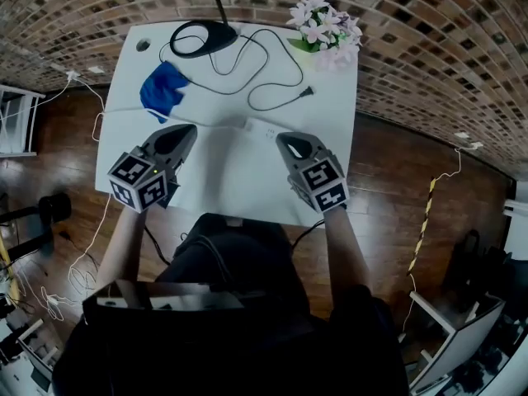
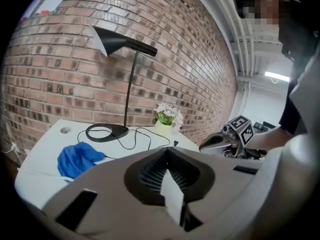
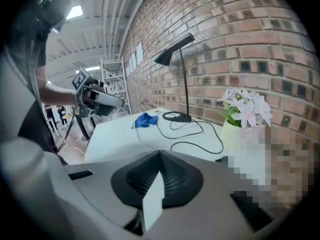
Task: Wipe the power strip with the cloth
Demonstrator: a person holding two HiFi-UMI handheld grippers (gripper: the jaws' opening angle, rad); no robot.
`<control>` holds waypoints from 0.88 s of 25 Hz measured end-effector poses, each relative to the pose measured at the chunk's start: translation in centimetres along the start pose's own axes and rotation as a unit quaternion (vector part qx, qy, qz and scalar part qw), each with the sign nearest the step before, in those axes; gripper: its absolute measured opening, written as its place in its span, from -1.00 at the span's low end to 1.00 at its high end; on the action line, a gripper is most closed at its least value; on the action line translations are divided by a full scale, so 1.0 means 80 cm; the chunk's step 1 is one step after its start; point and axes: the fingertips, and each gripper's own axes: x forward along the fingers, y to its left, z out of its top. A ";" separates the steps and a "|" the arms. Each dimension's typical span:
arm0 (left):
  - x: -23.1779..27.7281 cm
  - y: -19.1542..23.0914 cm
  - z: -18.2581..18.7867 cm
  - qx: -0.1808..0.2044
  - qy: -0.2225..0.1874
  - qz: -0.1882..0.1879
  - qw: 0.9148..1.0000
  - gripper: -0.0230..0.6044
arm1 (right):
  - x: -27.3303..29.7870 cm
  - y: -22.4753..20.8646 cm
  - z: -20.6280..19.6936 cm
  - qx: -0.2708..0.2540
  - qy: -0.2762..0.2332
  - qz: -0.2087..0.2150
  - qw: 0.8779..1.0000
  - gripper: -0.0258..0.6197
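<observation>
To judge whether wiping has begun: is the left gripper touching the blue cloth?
Apart. The right gripper view shows the left gripper held in the air, clear of the blue cloth lying on the white table.

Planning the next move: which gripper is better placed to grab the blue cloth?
Probably left: the left gripper sits just short of the blue cloth; the right gripper is farther off.

Cloth (image 1: 163, 89) lies left on the table (image 1: 239, 180), lamp (image 1: 202, 37) behind it, flowers (image 1: 324, 25) far right.
</observation>
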 end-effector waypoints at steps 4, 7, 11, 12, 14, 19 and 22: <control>0.009 0.010 -0.012 -0.001 0.008 0.003 1.000 -0.95 | 0.028 -0.023 -0.032 -0.070 0.075 -0.016 0.995 -0.96; 0.007 0.022 -0.016 -0.015 0.007 0.007 1.000 -0.95 | 0.044 -0.026 -0.038 -0.102 0.095 -0.006 0.990 -0.82; 0.000 0.038 -0.022 -0.025 0.007 0.015 1.000 -0.95 | 0.060 -0.015 -0.050 -0.091 0.119 0.032 0.988 -0.25; -0.002 0.042 -0.023 -0.026 0.008 0.017 0.999 -0.95 | 0.064 -0.013 -0.055 -0.091 0.131 0.041 0.986 -0.23; -0.005 0.050 -0.022 -0.028 0.008 0.022 0.999 -0.95 | 0.069 -0.012 -0.066 -0.102 0.153 0.048 0.982 -0.18; -0.004 0.071 -0.023 -0.036 0.010 0.039 0.999 -0.95 | 0.075 -0.019 -0.072 -0.100 0.164 0.057 0.980 -0.03; 0.001 0.099 -0.023 -0.025 0.019 0.073 0.997 -0.95 | 0.074 -0.016 -0.075 -0.092 0.173 0.077 0.978 -0.02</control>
